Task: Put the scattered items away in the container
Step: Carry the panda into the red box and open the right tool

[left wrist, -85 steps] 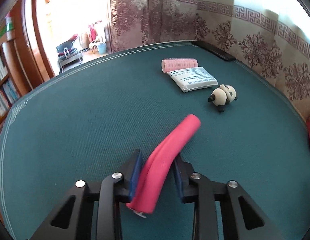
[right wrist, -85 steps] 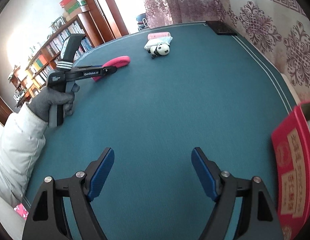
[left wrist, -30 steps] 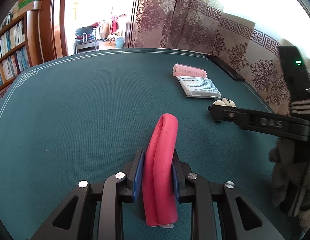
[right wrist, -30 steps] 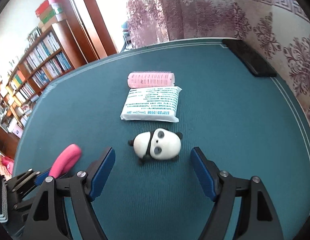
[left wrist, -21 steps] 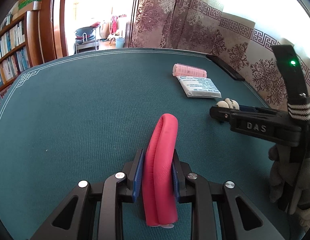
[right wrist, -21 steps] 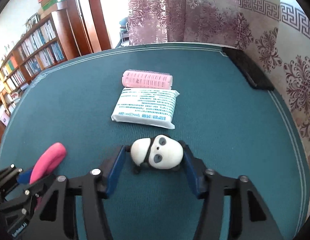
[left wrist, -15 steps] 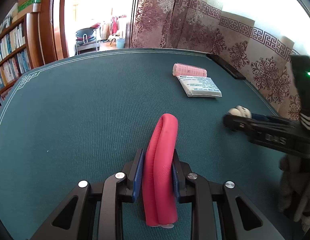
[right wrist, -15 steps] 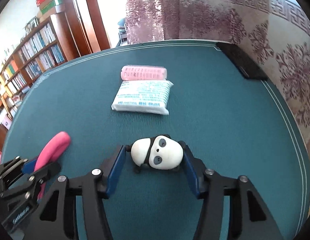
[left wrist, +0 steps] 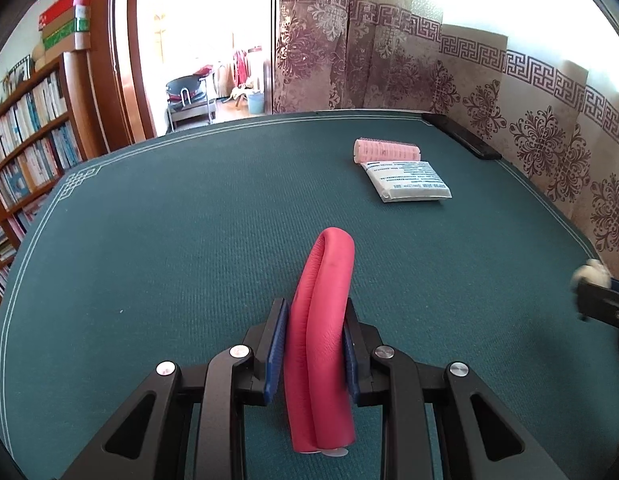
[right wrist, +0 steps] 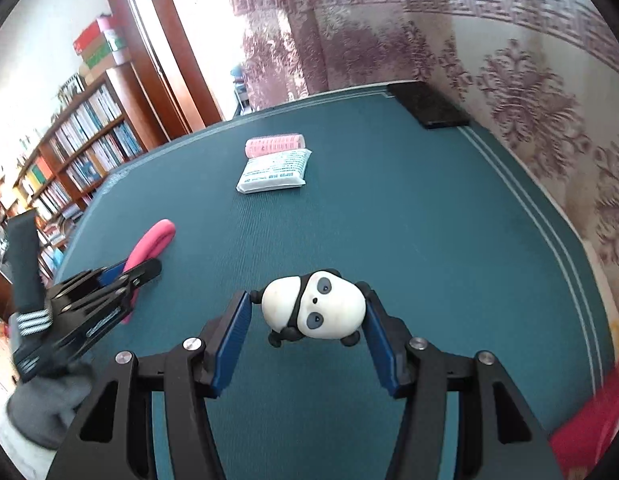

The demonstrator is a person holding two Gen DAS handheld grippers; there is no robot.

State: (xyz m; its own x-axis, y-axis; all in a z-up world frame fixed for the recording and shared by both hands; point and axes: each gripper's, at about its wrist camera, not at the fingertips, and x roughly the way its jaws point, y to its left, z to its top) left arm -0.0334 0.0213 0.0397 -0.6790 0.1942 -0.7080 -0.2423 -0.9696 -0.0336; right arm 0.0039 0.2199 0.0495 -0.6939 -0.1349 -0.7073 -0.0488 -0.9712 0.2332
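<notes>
**Both grippers loaded over the green table**

The left gripper [left wrist: 313, 344] points forward and downward over the green felt table [left wrist: 189, 240], its blue pads clamped tight on a folded pink-red leather strip [left wrist: 323, 320]. The strip stands up between the fingers, its rounded bend arching ahead of the tips and its two cut ends hanging below the jaws. In the right wrist view the same gripper [right wrist: 143, 268] shows from the side, low at the left — held by a hand in a grey knitted glove [right wrist: 45, 404], the strip's bend poking out past the fingertips.

The right gripper [right wrist: 309, 316] also tilts downward, and its pads are closed on a small panda figure [right wrist: 315, 306]. The panda sits tipped between the fingers, face toward the camera, its dark feet hanging clear above the felt.

Farther out on the table lie a pink hair roller [right wrist: 275, 145] and a white printed packet [right wrist: 275, 172], touching side by side. A black flat object [right wrist: 427, 106] rests near the far corner by the patterned curtain [left wrist: 549, 152]. A red box [right wrist: 589, 428], blurred, fills the lower right edge of the right wrist view, just beside the table.
</notes>
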